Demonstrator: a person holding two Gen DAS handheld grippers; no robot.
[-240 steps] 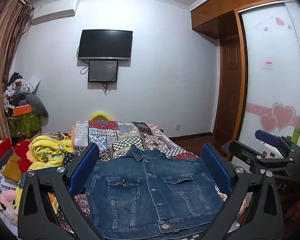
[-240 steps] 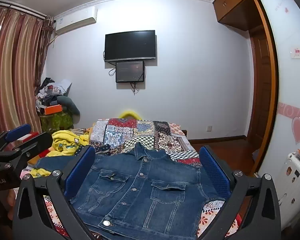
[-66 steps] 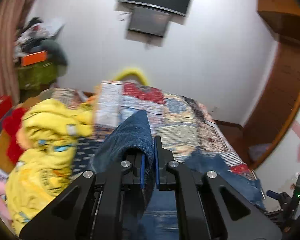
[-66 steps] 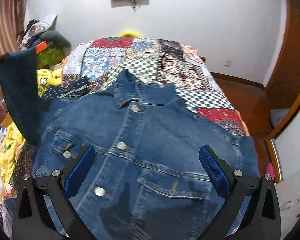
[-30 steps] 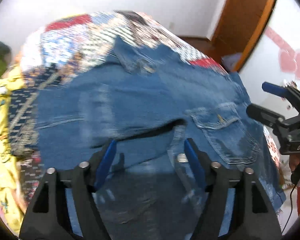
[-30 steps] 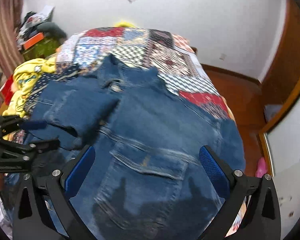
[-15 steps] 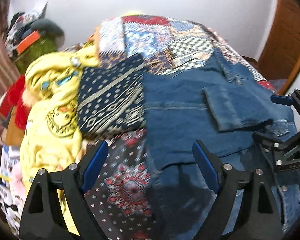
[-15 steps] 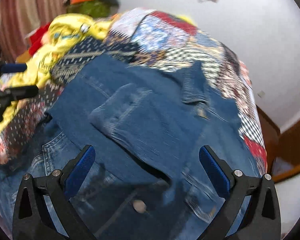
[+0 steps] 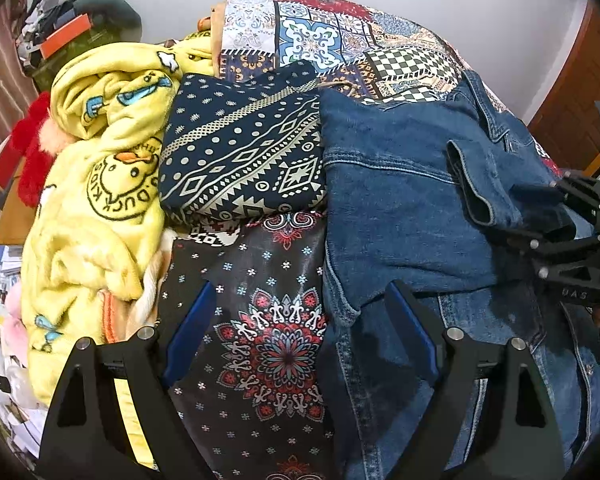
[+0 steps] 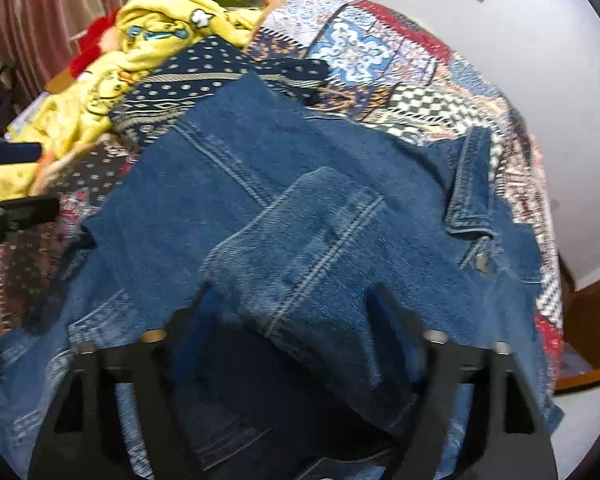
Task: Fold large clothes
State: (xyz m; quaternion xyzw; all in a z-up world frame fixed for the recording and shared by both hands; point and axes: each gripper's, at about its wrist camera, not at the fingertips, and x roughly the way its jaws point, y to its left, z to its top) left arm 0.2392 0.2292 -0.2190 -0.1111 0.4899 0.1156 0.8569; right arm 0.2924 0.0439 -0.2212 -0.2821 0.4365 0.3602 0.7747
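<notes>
A blue denim jacket lies on a patterned bedspread, its left side folded over the front and a sleeve laid across. My left gripper is open and empty, over the jacket's left edge and the bedspread beside it. My right gripper is open with the folded sleeve lying over the gap between its fingers; it also shows at the right of the left wrist view. The jacket fills the right wrist view.
A crumpled yellow duck blanket and a folded navy patterned cloth lie left of the jacket. Red plush and clutter sit beyond the bed's left edge. A wooden door stands far right.
My left gripper has let go of the sleeve and drawn back left, now open. My right gripper has moved in low over the folded sleeve.
</notes>
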